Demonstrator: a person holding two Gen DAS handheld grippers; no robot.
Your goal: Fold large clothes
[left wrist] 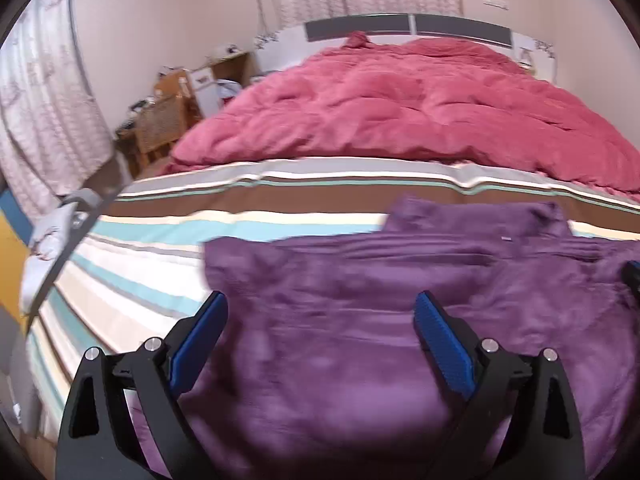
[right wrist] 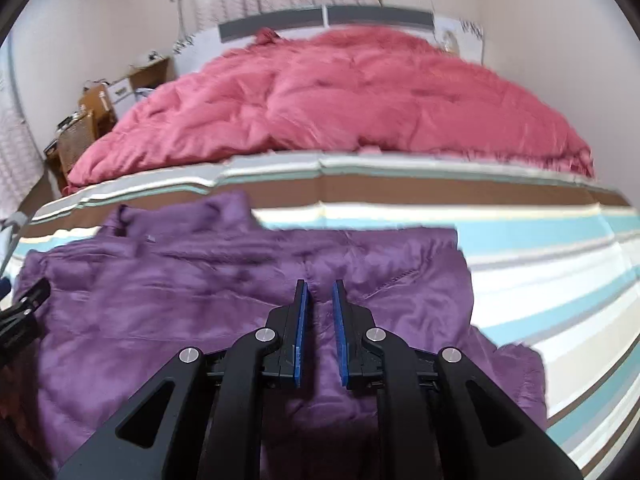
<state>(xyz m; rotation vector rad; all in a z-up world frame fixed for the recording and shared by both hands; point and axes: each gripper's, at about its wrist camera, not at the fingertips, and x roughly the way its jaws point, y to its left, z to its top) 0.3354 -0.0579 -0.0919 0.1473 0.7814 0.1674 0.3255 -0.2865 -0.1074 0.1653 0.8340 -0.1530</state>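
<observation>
On the striped bedsheet (left wrist: 132, 248), seen from the left wrist, we have the purple jacket (left wrist: 360, 320) spread flat at the near end of the bed, collar pointing toward the pink quilt (left wrist: 400, 108) heaped further up. Our left gripper (left wrist: 320, 336) hangs over the garment's left half with its jaws wide apart and nothing pinched between the blue pads (left wrist: 200, 344); whether they brush the cloth we cannot tell through the blur. At the right edge a tip of the other gripper shows above the jacket.

From the right wrist, the same jacket fills the lower frame, its right edge lying along the pale stripes and a lower corner trailing toward the bed's edge. Our right gripper (right wrist: 320, 304) sits over the chest area, jaws nearly together with a slim gap, and no fabric visibly caught in it.

We judge the jacket soft, lightly padded and light, with a smooth sheen that may let it slide on the sheet and slip from a shallow pinch. It will sag and crease rather than hold shape. We would take hold at the side seams or hem corners, gathering a full layer deep between the pads.
</observation>
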